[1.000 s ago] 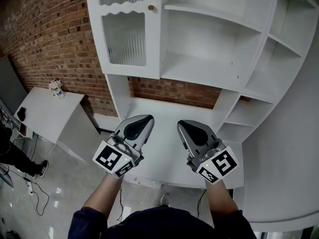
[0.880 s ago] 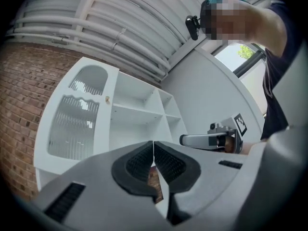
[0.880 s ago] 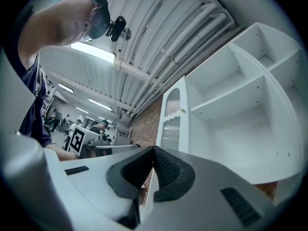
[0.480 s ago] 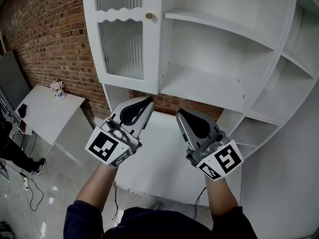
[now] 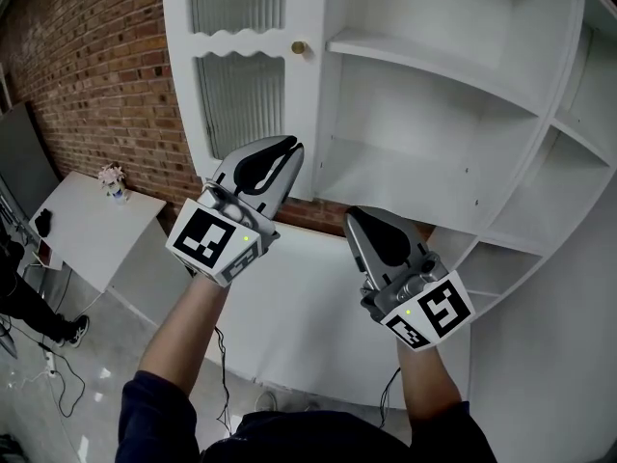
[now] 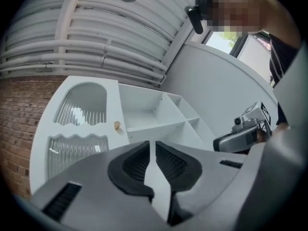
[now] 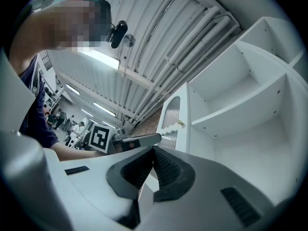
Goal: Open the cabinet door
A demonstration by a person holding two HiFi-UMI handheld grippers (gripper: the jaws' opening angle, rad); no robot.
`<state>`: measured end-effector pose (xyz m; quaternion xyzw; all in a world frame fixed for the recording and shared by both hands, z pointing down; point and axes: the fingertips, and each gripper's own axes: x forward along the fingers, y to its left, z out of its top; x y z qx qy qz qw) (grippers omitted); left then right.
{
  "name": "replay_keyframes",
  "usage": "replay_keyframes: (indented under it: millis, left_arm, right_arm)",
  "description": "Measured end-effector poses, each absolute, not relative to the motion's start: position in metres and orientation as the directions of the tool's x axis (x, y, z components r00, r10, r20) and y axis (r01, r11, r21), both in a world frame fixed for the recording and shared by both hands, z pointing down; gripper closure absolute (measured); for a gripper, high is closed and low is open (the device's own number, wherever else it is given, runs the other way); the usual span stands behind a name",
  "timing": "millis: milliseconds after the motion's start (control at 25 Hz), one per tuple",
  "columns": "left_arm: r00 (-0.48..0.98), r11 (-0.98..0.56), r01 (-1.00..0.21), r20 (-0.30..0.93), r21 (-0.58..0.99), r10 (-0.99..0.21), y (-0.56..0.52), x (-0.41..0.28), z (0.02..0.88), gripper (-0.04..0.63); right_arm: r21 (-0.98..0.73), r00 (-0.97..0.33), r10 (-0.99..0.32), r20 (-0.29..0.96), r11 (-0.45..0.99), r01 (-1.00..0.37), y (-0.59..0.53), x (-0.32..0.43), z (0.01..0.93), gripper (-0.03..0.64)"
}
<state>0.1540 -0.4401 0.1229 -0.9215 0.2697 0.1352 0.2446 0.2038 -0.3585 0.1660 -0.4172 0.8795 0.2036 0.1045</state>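
Left gripper (image 5: 289,146): risen and carried farther in over the last second, jaws starting to part, nothing between them. Right gripper (image 5: 353,216): clenched, empty, lower at right. Knob (image 5: 298,47): above the left tips, still apart from them. Cabinet door (image 5: 246,95): closed, far left. Suggests a reach for the knob is under way, with no grasp yet.

Bright, even lighting; soft shadows inside the cabinet (image 5: 424,104). Gripper views show fisheye distortion and dark corners. Ceiling light (image 7: 98,57) glares.
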Motion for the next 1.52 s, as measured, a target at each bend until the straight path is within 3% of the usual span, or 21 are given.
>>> replay_keyframes:
  millis: [360, 960, 1520]
  left_arm:
    - [0.804, -0.653, -0.589, -0.42, -0.476, -0.42, -0.476, 0.159, 0.07, 0.497]
    - [0.786, -0.602, -0.617, -0.437, -0.507, -0.437, -0.528, 0.167, 0.029, 0.41]
    - [0.752, -0.56, -0.659, -0.438, -0.501, -0.493, -0.537, 0.181, 0.017, 0.404]
  right_arm:
    - [0.274, -0.61, -0.699, -0.374, 0.545, -0.792, -0.379, 0.193, 0.157, 0.6]
    - [0.278, -0.578, -0.727, -0.371, 0.507, -0.816, -0.401, 0.198, 0.151, 0.6]
    - [0.218, -0.56, -0.737, -0.379, 0.516, -0.828, -0.407, 0.212, 0.16, 0.6]
